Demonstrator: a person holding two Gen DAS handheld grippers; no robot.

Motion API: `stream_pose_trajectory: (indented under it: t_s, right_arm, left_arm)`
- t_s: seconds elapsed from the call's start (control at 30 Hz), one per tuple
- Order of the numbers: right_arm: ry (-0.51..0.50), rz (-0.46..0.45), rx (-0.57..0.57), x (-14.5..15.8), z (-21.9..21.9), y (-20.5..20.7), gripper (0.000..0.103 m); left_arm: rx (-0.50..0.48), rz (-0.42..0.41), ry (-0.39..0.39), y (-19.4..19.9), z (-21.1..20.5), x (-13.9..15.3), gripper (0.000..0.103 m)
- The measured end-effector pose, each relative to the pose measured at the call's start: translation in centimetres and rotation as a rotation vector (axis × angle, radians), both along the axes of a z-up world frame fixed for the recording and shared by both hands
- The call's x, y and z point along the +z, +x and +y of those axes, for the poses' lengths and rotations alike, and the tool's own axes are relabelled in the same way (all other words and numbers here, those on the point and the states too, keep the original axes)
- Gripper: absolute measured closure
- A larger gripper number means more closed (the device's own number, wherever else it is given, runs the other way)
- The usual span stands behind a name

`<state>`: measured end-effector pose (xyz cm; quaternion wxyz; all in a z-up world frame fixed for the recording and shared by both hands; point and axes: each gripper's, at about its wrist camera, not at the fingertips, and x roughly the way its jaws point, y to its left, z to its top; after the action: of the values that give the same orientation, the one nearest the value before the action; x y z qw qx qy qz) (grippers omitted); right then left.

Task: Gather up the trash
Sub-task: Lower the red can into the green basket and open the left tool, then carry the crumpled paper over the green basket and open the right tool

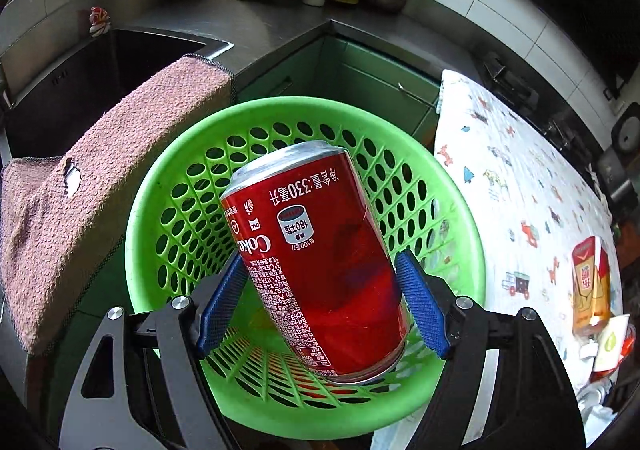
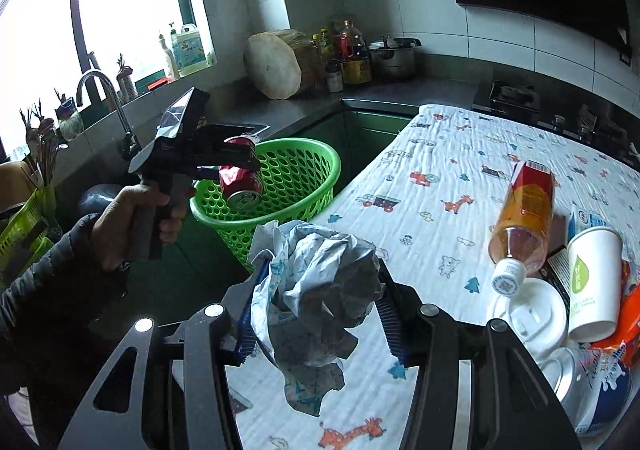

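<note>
A home kitchen: sink (image 1: 80,90), faucet (image 2: 100,90), pot (image 2: 392,58), stove (image 2: 512,96).

Red cola can (image 1: 320,262) tilts above green basket (image 1: 168,170); crumpled paper (image 2: 320,290), perhaps wrapper, over cloth.

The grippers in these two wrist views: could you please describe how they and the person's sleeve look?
Both the left gripper and right gripper have black cut-out linkage arms, silver pivot bolts and ribbed blue pads. The person wears a dark quilted sleeve.
</note>
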<state>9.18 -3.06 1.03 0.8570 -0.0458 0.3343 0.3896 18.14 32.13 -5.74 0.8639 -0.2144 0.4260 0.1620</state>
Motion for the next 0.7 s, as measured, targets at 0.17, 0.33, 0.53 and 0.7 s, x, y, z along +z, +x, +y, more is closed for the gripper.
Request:
stream_pose_trajectory:
  t_s: [0.17,0.33,0.53,0.7]
  right_arm:
    - [0.012,0.01,0.021,0.6,2.8,1.9,0.054]
    - [0.013,0.014,0.04,1.1,5.7,3.7,0.054]
    - [0.018,0.03,0.084,1.6,9.8,5.9,0.054]
    - [-0.006,0.028,0.103,1.5,14.1,7.7,0.054]
  left_arm:
    - [-0.007,0.013,-0.007,-0.1,0.6,-1.2,0.027]
    - [0.001,0.012,-0.028,-0.6,1.4,-1.6,0.024]
    - [0.013,-0.035,-0.02,-2.3,2.1,-0.6,0.024]
    - [0.039,-0.089,-0.023,-4.7,3.3,0.8,0.022]
